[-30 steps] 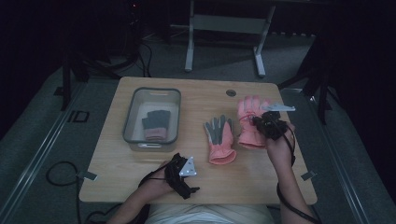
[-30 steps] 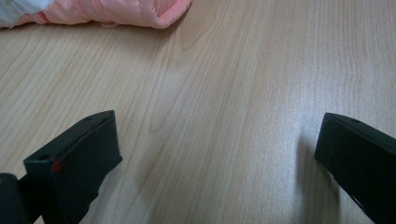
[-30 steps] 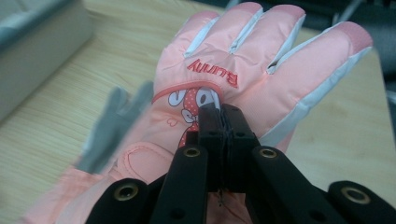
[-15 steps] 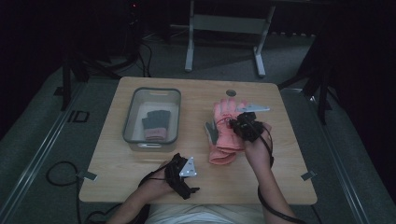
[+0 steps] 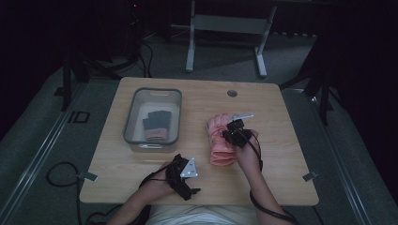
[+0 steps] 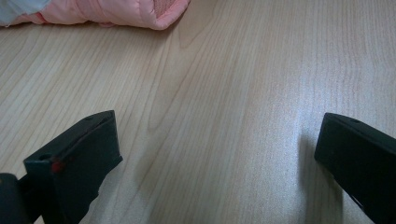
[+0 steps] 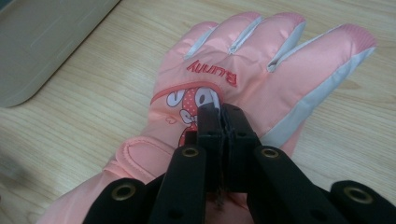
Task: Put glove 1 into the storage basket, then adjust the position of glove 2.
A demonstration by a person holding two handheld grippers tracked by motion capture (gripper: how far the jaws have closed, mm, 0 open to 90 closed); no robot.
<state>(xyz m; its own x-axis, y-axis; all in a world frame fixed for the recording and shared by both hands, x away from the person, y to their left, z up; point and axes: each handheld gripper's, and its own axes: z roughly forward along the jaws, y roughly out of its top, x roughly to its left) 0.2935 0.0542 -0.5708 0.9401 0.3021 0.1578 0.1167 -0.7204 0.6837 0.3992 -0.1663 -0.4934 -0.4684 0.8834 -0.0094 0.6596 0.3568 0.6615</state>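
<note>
A pink ski glove with a "Bunny" print lies back-up under my right gripper, whose jaws are shut on a pinch of its fabric. From above, this glove lies on top of a second pink glove, right of the table's middle, with my right gripper over it. Near the front edge, my left gripper rests open. Its jaws stand wide apart over bare wood, with a pink glove cuff farther ahead.
A grey plastic bin stands left of the gloves, its wall close to the right gripper. A dark grey and pink glove lies inside it. A round cable hole sits near the table's far edge.
My right gripper has carried the pink glove leftward and toward me, and laid it over the other glove, covering its grey palm. The left gripper has not moved.
</note>
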